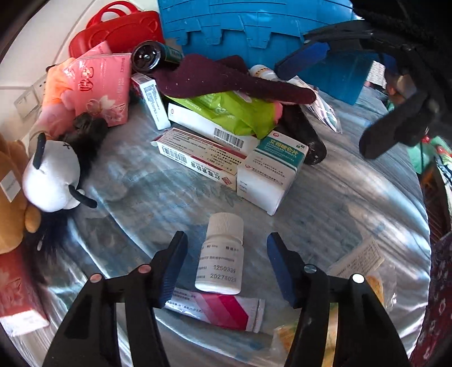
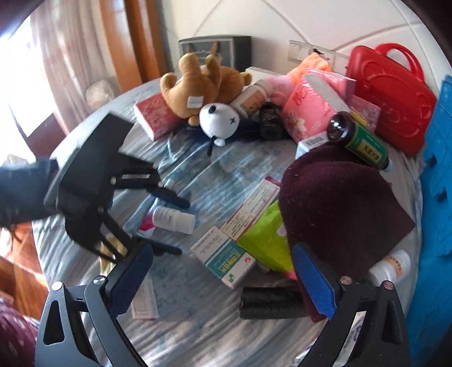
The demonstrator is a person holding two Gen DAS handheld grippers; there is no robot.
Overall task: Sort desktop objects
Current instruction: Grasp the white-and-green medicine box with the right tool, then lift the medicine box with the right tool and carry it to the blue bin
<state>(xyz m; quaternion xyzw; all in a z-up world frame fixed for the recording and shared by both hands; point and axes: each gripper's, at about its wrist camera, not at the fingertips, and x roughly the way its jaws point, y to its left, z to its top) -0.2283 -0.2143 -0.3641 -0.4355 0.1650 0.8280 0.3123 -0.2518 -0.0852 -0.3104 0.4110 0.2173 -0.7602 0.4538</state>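
A white pill bottle [image 1: 221, 254] lies on the round table between the open fingers of my left gripper [image 1: 227, 248], not touched. It also shows in the right wrist view [image 2: 173, 218], with the left gripper [image 2: 179, 225] around it. A pink sachet [image 1: 223, 309] lies just under the bottle. My right gripper [image 2: 223, 271] is open and empty, hovering above medicine boxes [image 2: 223, 258] and a dark red hat [image 2: 339, 209]. In the left wrist view the right gripper [image 1: 325, 98] hangs over the pile at the upper right.
Medicine boxes [image 1: 197, 153], green wipes [image 1: 234, 113], pink tissue packs [image 1: 99, 87], plush toys [image 2: 206, 84], a torch [image 2: 358, 139], a red case [image 2: 392, 93] and a blue crate [image 1: 254, 25] crowd the far side. A black roll [image 2: 271, 303] lies near my right gripper.
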